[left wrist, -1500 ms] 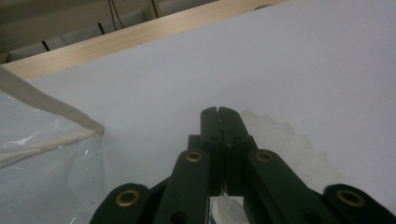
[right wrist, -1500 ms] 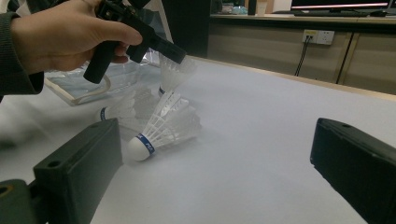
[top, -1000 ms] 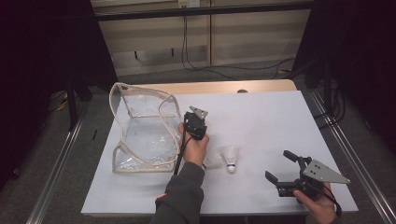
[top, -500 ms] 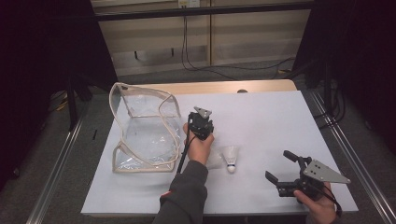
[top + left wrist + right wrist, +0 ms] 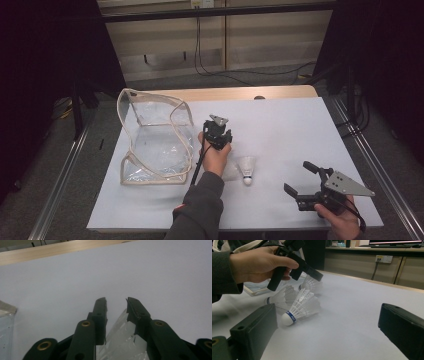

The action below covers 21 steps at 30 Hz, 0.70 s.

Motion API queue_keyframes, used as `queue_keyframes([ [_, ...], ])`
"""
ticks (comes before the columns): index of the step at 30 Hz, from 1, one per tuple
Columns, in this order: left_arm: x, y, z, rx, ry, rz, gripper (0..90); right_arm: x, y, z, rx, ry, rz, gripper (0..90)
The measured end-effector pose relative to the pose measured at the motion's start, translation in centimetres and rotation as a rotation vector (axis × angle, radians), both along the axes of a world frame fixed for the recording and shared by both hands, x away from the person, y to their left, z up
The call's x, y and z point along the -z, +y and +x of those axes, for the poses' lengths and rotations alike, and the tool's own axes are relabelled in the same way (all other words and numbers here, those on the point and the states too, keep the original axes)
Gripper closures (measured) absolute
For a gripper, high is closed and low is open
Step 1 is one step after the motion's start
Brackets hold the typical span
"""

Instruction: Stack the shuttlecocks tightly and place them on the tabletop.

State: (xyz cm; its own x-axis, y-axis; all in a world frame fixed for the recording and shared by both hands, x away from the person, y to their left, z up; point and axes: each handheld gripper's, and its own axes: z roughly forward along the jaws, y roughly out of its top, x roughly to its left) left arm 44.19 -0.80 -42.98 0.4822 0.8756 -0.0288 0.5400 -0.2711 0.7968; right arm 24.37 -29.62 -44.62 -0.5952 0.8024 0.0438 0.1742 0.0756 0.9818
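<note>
Looking along the left gripper (image 5: 116,301), we see its two black jaws parted by a narrow gap, and they have just been opening. A white feathered shuttlecock (image 5: 123,340) sits between them, down near their roots, in that gripper's own view; we cannot tell whether the pads press on it, but the tips stand clear of it. From the high view, we find the left gripper (image 5: 218,131) raised in our left hand (image 5: 215,155) just right of the clear plastic bag (image 5: 155,137), which stands open on the white table (image 5: 300,130) with its beige edging facing up.

From the right gripper view, our left hand (image 5: 257,263) wraps the handle, and a shuttlecock (image 5: 310,284) hangs at the jaw tips, skirt upward. Below it on the table lie two more shuttlecocks: one with a blue band round its cork (image 5: 299,306), on its side and nearest the camera, and another (image 5: 279,297) just behind it, touching or nearly so. In the high view the banded one (image 5: 246,169) lies just right of our left hand.

Farther out, the right gripper (image 5: 300,181) rests low near the table's front right corner, its jaws spread wide with nothing between them, well apart from the shuttlecocks.
</note>
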Motion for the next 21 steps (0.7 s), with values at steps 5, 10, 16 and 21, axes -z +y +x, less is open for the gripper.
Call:
queue_keyframes([
  [5,0.06,-0.12,0.03,-0.002,-0.003,-0.008,67.4,0.00,-0.01,0.00,0.000,0.000,0.000,1.4],
  [10,0.08,-0.23,0.09,-0.002,-0.004,-0.005,65.8,0.00,-0.02,0.01,-0.002,0.000,-0.003,1.4],
  [16,-0.01,-0.27,0.20,-0.008,-0.002,-0.007,65.3,0.02,0.00,0.02,-0.004,-0.001,-0.003,1.4],
  [21,0.03,-0.39,0.20,-0.003,0.003,-0.008,64.5,-0.01,0.01,0.00,-0.003,-0.001,-0.001,1.4],
])
